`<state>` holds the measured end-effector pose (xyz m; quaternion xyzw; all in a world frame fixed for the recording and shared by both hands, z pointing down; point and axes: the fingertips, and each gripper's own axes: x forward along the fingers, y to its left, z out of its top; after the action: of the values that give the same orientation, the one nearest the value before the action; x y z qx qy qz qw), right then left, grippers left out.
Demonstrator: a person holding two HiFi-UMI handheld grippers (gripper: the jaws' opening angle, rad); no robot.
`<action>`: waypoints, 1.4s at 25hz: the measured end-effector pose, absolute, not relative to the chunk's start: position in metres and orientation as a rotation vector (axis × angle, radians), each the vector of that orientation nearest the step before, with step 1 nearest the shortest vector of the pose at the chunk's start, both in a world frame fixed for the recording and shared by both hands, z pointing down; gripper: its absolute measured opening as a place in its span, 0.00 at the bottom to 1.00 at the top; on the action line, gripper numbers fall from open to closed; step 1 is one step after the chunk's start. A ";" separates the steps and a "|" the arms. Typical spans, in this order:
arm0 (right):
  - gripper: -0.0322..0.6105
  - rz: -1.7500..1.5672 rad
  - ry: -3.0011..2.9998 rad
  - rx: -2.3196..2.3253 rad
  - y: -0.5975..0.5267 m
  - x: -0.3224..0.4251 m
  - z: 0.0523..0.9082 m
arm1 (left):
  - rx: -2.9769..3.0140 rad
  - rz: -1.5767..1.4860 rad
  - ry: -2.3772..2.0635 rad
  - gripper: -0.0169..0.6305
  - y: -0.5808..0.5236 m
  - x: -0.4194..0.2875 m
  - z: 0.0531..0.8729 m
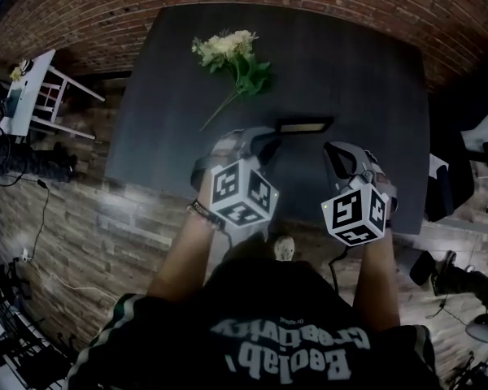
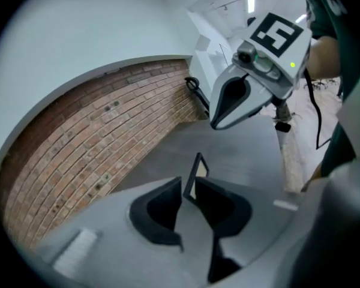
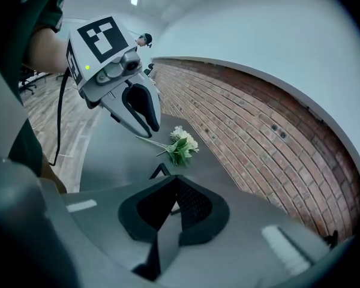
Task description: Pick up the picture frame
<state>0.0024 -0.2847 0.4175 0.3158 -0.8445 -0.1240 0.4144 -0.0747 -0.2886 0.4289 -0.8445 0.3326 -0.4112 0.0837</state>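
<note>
A small dark picture frame [image 1: 305, 125] stands upright near the front of the dark table [image 1: 171, 120]. My left gripper [image 1: 259, 139] is just left of it and my right gripper [image 1: 338, 150] just right of it, both hovering close. In the left gripper view the frame [image 2: 197, 171] shows edge-on just beyond the left gripper [image 2: 189, 183], whose jaws stand apart and grip nothing. In the right gripper view the right gripper [image 3: 176, 180] has its tips together and empty, and a corner of the frame [image 3: 160, 171] peeks out behind them.
A bunch of pale flowers [image 1: 232, 55] with a long stem lies on the far part of the table; the right gripper view has the flowers [image 3: 181, 144] past the frame. A white stand [image 1: 41, 96] is off the table's left side. A brick wall runs behind the table.
</note>
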 end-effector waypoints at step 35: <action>0.06 -0.098 -2.121 0.617 -0.357 0.016 0.513 | -2.749 -1.536 0.626 0.30 -0.379 -0.052 0.550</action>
<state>0.0164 -0.3571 0.5126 0.2495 -0.8573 -0.0396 0.4485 -0.0521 -0.3786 0.5504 -0.8557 0.1950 -0.4781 -0.0346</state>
